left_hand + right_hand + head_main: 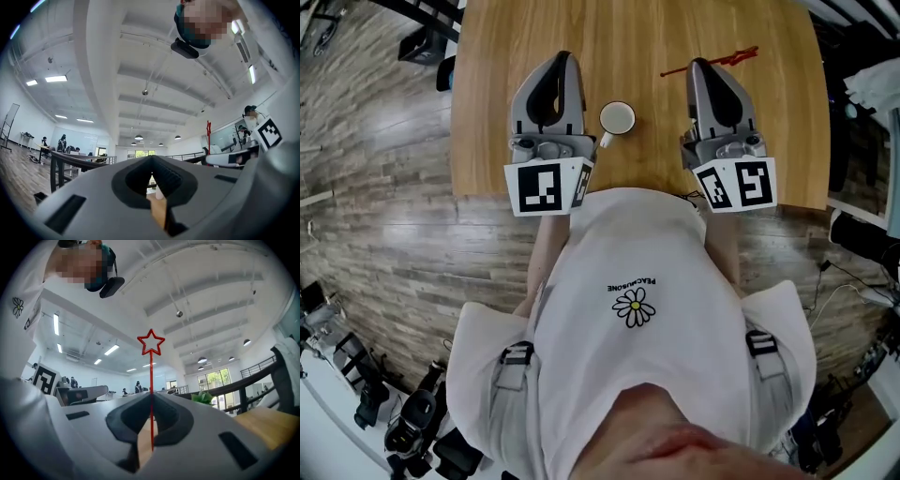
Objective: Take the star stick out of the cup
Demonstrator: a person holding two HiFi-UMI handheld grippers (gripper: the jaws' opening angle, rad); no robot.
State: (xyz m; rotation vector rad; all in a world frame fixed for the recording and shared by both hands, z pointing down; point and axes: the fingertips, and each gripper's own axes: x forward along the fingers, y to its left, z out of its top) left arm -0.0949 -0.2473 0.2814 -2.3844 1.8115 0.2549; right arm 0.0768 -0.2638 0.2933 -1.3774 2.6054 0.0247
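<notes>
Wooden table (497, 56) is carrying the scene, read here from left to right. The left gripper (561, 58) is hovering just left of the cup, its jaws pressed together on nothing. The white cup (617, 118) is standing upright near the table's front edge, between the two grippers, and its interior is showing empty. The right gripper (701, 66) is clamping the red star stick (727, 58) by its shaft, with the star end pointing away to the right, clear of the cup. The extraction is therefore looking complete; only setting the stick down, if wanted, is remaining. Bare tabletop is lying all around the cup, so nothing is blocking either gripper. Dark equipment (403, 422) is crowding the floor at lower left, well apart from the table.
</notes>
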